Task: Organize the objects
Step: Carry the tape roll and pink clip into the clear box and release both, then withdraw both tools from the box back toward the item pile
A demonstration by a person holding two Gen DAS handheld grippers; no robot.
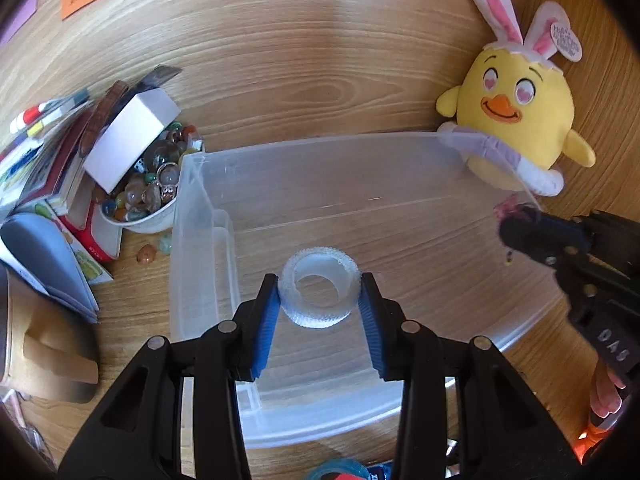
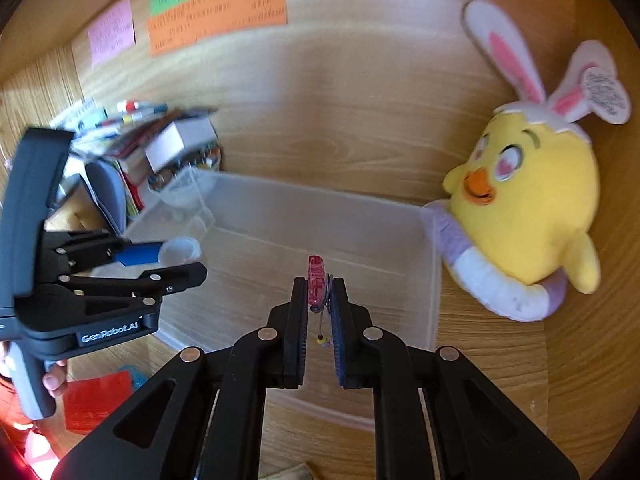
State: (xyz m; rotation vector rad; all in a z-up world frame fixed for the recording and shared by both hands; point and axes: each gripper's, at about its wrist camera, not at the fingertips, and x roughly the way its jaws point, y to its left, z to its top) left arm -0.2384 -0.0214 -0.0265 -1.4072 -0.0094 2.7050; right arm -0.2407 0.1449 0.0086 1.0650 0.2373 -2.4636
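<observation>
My left gripper (image 1: 320,286) is shut on a white roll of tape (image 1: 320,298) and holds it above the clear plastic bin (image 1: 192,216). It also shows in the right wrist view (image 2: 176,258) with the roll (image 2: 180,250) over the bin's left end. My right gripper (image 2: 320,284) is shut on a small pink trinket (image 2: 315,278) with a thin cord and a tiny yellow bead hanging below. It hovers over the bin (image 2: 434,280), near its right wall. In the left wrist view the right gripper (image 1: 516,226) is at the bin's right rim.
A yellow chick plush with bunny ears (image 1: 520,120) leans by the bin's right end. A white bowl of glass stones (image 1: 148,192), a white box and stacked books (image 1: 48,168) sit left of the bin. Coloured paper notes (image 2: 216,12) hang on the wooden back wall.
</observation>
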